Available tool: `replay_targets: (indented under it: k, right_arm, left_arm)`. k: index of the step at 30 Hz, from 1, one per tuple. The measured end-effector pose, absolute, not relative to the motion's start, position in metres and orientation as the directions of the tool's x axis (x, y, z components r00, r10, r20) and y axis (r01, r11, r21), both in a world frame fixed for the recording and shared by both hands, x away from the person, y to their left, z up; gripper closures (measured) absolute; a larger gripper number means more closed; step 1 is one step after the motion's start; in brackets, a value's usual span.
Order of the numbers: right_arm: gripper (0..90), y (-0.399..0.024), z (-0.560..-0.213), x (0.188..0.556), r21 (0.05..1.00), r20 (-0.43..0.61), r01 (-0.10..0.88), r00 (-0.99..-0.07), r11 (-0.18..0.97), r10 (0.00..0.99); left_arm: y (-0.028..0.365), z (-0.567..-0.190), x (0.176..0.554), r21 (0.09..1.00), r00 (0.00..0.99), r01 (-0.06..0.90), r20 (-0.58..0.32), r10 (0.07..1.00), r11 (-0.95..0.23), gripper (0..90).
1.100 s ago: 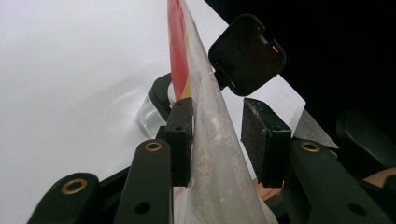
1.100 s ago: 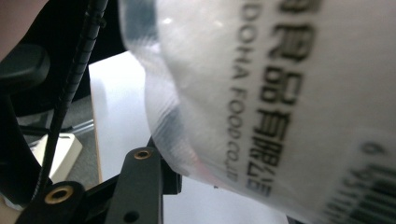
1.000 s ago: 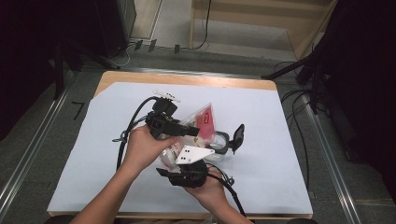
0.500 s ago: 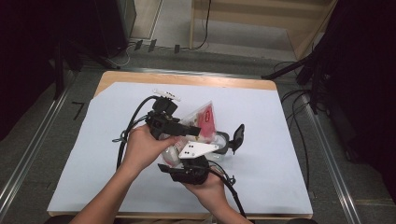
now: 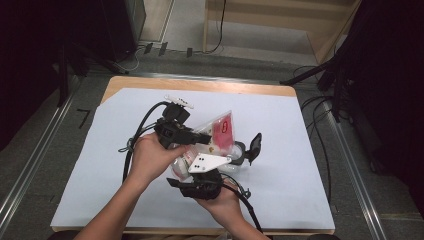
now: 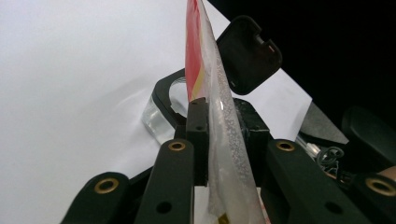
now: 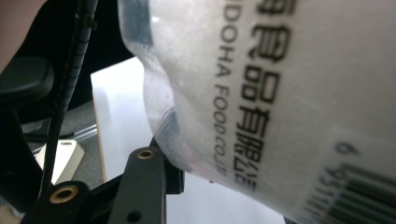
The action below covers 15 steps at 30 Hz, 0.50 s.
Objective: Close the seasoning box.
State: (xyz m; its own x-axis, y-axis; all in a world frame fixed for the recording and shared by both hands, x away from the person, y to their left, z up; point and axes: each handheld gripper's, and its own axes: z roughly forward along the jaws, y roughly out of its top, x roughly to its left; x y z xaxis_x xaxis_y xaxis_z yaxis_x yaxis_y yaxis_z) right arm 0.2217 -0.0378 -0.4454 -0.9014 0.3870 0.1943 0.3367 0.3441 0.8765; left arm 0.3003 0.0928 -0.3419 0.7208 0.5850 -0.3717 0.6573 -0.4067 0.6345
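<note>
L gripper has just been closing and now pinches the top edge of the clear food pouch, held mid-table over the open-lidded clear container. R gripper clamps the pouch's lower body. Looks like the opening/pouring step; next needs a steady pull apart. L gripper view shows the thin pinched seam, R gripper view the printed barcode side.

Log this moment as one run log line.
left gripper: jaws just closed on bag | right gripper: under bag | container: lid open
</note>
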Motion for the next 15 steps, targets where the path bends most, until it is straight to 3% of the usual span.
replay_targets:
  k: [15]
  right_arm:
    - [64.0, -0.0372, -0.4453, 0.2216, 0.859, 0.238, 0.386, -0.883, 0.336, 0.405]
  left_arm:
    - [0.0873, -0.3448, 0.2995, 0.649, 0.723, 0.652, -0.377, 0.579, -0.392, 75.8]
